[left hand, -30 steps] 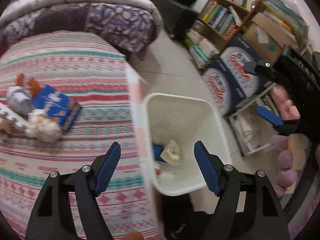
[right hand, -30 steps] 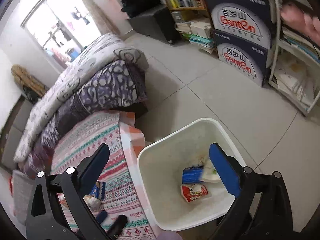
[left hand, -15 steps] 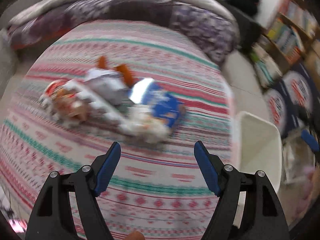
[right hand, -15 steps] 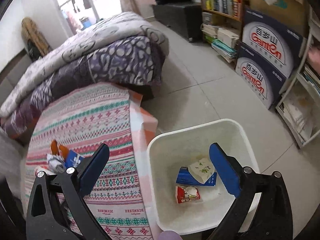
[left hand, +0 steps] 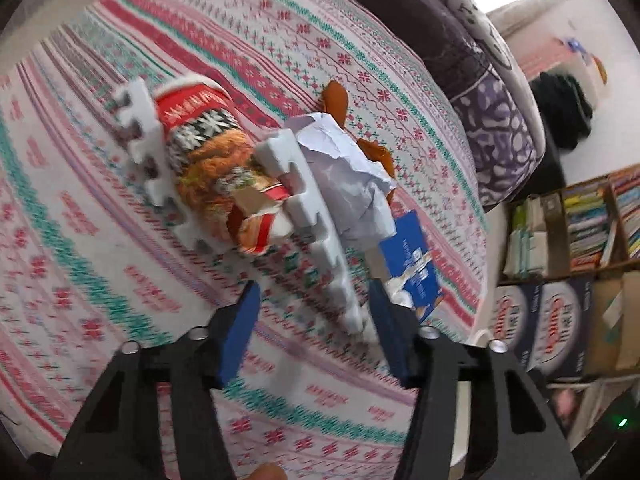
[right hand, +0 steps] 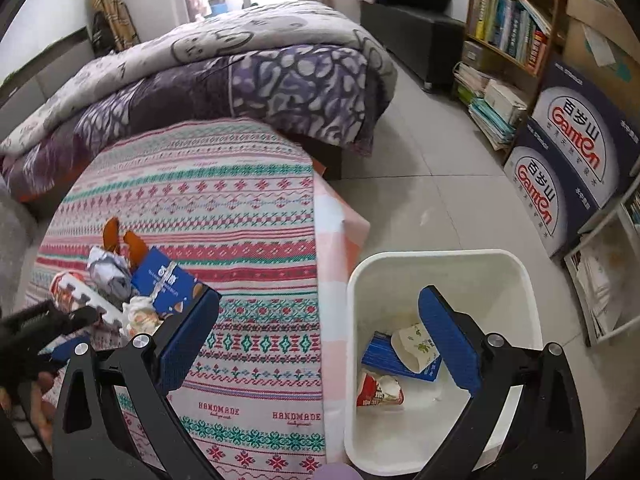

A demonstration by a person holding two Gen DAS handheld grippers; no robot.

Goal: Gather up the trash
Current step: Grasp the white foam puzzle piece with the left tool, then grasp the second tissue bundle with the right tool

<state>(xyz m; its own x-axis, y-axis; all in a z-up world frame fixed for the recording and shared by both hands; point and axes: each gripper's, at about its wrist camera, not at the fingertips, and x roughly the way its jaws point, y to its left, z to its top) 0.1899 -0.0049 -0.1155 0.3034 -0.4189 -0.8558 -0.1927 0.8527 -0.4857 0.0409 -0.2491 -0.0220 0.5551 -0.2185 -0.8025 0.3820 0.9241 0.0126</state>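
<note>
Left wrist view: the left gripper (left hand: 312, 320) is closing its fingers around the near end of a white foam strip (left hand: 320, 216), probably not yet pinching it; blur hides contact. It is lying on the desk (left hand: 100, 280) just beyond the fingers, beside crumpled paper (left hand: 348, 176) and a blue carton (left hand: 412, 264). Closing squarely across the strip should be keeping it from twisting.

Right wrist view: the right gripper (right hand: 320, 336) is hanging wide open, holding nothing, its right finger over the white bin (right hand: 528, 292).

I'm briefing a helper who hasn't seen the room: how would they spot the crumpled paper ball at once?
Start at the striped patterned tablecloth beside the white bin; a small trash pile lies on it. The crumpled paper ball sits between the white foam strip and the blue carton, the only wrinkled grey-white lump there.
</note>
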